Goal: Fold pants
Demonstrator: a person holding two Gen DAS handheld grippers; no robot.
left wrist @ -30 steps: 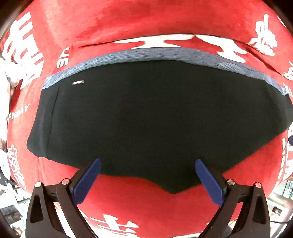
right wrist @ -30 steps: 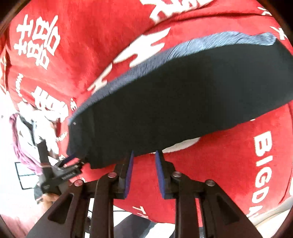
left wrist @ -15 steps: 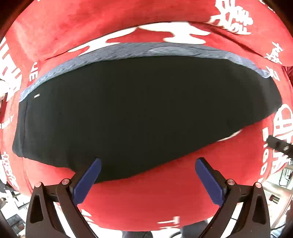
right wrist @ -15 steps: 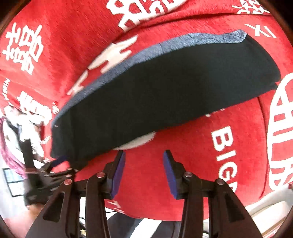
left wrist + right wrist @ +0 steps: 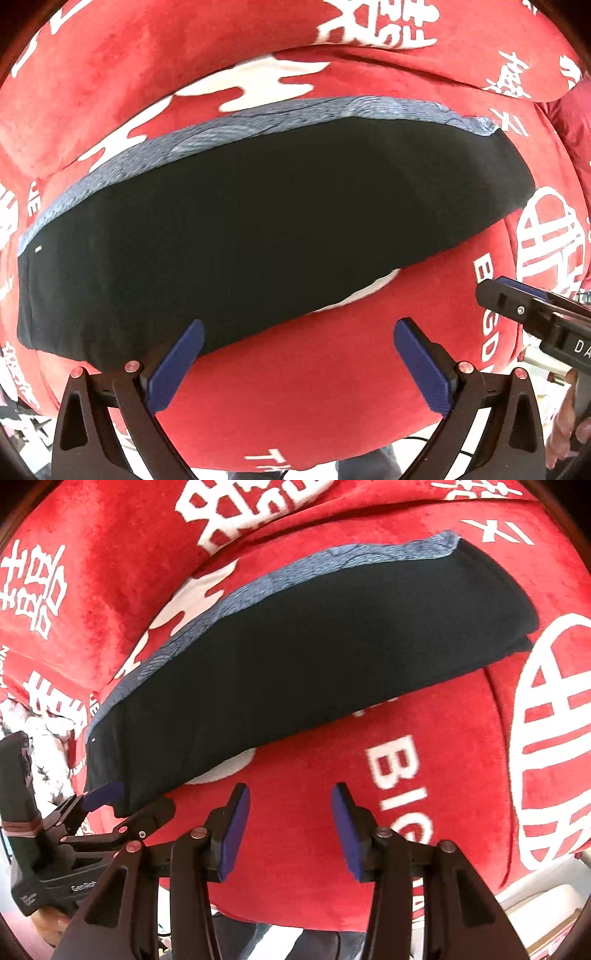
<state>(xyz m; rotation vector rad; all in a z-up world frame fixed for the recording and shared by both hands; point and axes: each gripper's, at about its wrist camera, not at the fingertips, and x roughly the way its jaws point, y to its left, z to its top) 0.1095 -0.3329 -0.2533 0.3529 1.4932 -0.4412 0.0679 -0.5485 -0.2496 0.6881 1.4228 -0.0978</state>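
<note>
The black pants [image 5: 258,221] lie folded flat on the red blanket [image 5: 332,387], with a grey-blue waistband [image 5: 258,114] along the far edge. They also show in the right wrist view [image 5: 314,657]. My left gripper [image 5: 295,365] is open and empty, its left pad at the pants' near edge. My right gripper [image 5: 290,830] is open and empty over bare blanket, just short of the pants. The right gripper also shows at the right edge of the left wrist view [image 5: 535,310], and the left gripper at the lower left of the right wrist view [image 5: 122,805].
The red blanket [image 5: 461,757] with white lettering covers the whole surface and drops off at the near edge. A person's legs [image 5: 314,941] show below that edge. A patterned white cloth [image 5: 40,738] lies at the left.
My right gripper has opened and drawn back from the pants' near edge. The pants now lie flat, their near point gone. The left gripper stays open and has shifted right.
</note>
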